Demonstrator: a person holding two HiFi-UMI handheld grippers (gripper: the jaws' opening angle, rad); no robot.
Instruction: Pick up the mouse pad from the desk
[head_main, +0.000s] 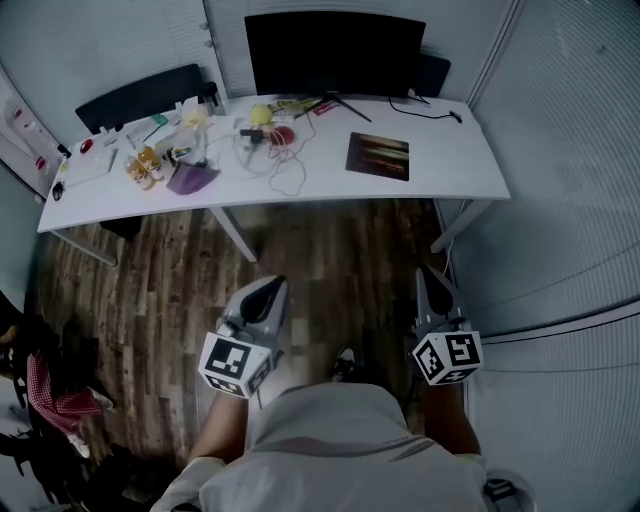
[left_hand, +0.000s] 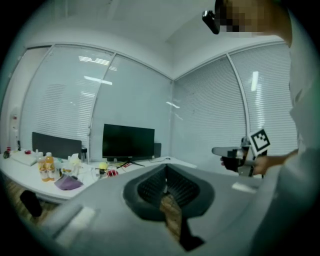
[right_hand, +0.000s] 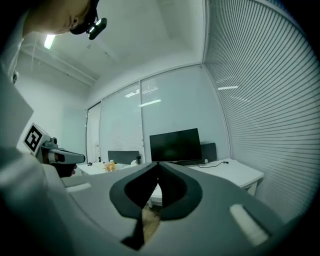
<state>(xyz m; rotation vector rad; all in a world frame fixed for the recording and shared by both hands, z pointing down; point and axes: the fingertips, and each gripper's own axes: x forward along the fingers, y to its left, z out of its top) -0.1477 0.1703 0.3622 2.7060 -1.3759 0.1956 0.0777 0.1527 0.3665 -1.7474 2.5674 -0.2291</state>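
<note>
A dark rectangular mouse pad (head_main: 378, 156) lies flat on the right half of the white desk (head_main: 440, 175), in front of the monitor. Both grippers hang over the wooden floor, well short of the desk. My left gripper (head_main: 268, 287) points toward the desk with its jaws shut and nothing between them. My right gripper (head_main: 424, 277) does the same at the right, jaws shut and empty. In the left gripper view my left gripper (left_hand: 166, 176) faces the desk from afar. In the right gripper view my right gripper (right_hand: 156, 166) faces the monitor.
A black monitor (head_main: 333, 52) stands at the desk's back. Bottles, a purple cloth (head_main: 190, 178), cables and small items clutter the desk's left half. A black chair back (head_main: 140, 97) is behind the desk. Blind-covered walls close in at the right.
</note>
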